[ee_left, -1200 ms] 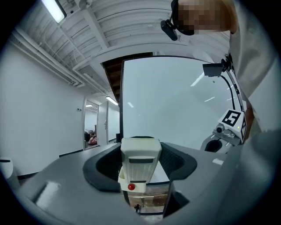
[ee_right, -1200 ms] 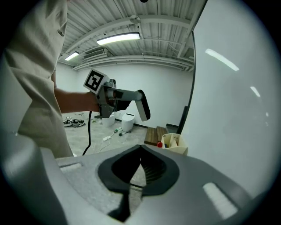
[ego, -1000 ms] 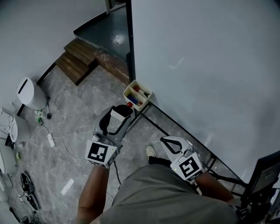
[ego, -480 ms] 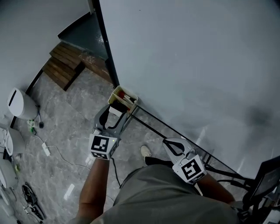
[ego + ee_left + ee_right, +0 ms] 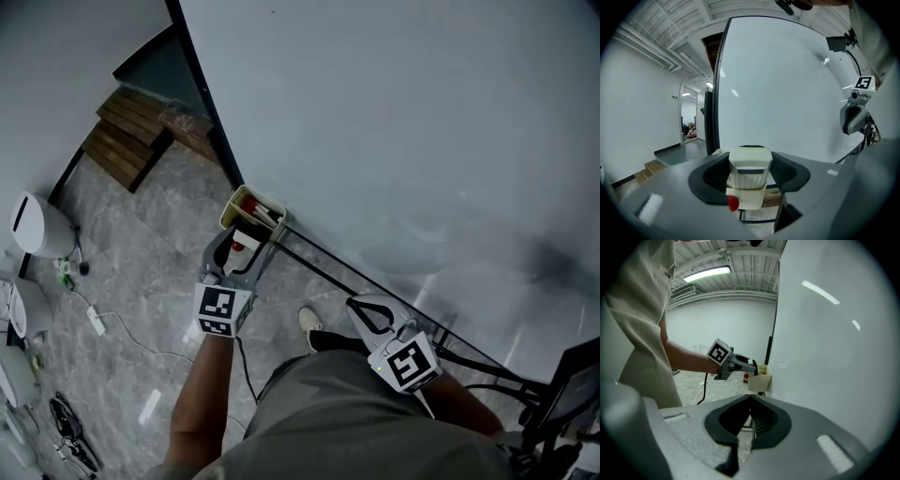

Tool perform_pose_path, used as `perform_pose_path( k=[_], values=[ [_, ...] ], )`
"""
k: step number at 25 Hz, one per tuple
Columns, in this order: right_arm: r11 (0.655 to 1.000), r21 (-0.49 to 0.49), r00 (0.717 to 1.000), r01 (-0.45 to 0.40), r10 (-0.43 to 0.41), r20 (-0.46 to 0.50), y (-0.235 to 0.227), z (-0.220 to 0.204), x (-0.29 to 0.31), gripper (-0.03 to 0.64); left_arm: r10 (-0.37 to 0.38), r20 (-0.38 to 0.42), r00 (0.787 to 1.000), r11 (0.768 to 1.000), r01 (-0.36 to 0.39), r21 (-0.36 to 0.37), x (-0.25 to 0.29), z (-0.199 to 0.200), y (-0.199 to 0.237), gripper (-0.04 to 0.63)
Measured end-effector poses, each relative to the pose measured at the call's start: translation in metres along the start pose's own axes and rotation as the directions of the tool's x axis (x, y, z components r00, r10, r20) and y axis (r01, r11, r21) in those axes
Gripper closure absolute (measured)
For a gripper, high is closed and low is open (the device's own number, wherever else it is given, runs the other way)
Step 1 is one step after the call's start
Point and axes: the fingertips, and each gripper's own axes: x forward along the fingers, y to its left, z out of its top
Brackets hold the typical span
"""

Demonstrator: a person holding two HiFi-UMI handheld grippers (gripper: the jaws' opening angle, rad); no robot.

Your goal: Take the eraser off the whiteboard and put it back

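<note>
where | small cream-white ribbed plastic eraser (image 5: 749, 164) pinched in the left gripper (image 5: 246, 242), right by the cream marker box (image 5: 761, 382) at the glossy whiteboard's (image 5: 422, 141) lower corner; right gripper (image 5: 751, 414) pressed together, empty | feel | probably light, stiff, kinda slick shell; mid-body side grip looks safest

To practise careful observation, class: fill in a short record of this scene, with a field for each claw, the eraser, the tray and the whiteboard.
Left claw: shut on the eraser
Right claw: shut, nothing in it
Eraser: cream block, off the whiteboard, held close to the tray
Tray: cream box at the whiteboard's lower corner, something red inside
Whiteboard: no writing visible
</note>
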Motion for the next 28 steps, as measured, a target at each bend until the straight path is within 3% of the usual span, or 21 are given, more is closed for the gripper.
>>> perform_pose_path(
  k=[7,15,22,28],
  values=[
    [1.000,0.004,1.000,0.005,-0.005,0.010,-0.002,-0.002,-0.001,0.614,-0.003,-0.072,0.997,1.000,0.004,0.012,0.006,-0.017,-0.003,0.328],
    [1.000,-0.018,1.000,0.001,-0.001,-0.006,-0.002,-0.008,-0.003,0.614,0.010,-0.082,0.997,0.999,-0.006,0.043,0.014,-0.023,-0.002,0.327],
    [1.000,-0.002,1.000,0.026,-0.026,0.017,-0.001,-0.006,-0.009,0.614,0.032,-0.069,0.997,0.998,-0.028,0.058,0.013,-0.021,-0.005,0.311],
    [1.000,-0.015,0.998,0.024,-0.023,0.052,0.020,0.014,-0.020,0.614,0.066,-0.019,0.998,0.993,-0.063,0.099,-0.037,0.002,-0.011,0.293]
  ],
)
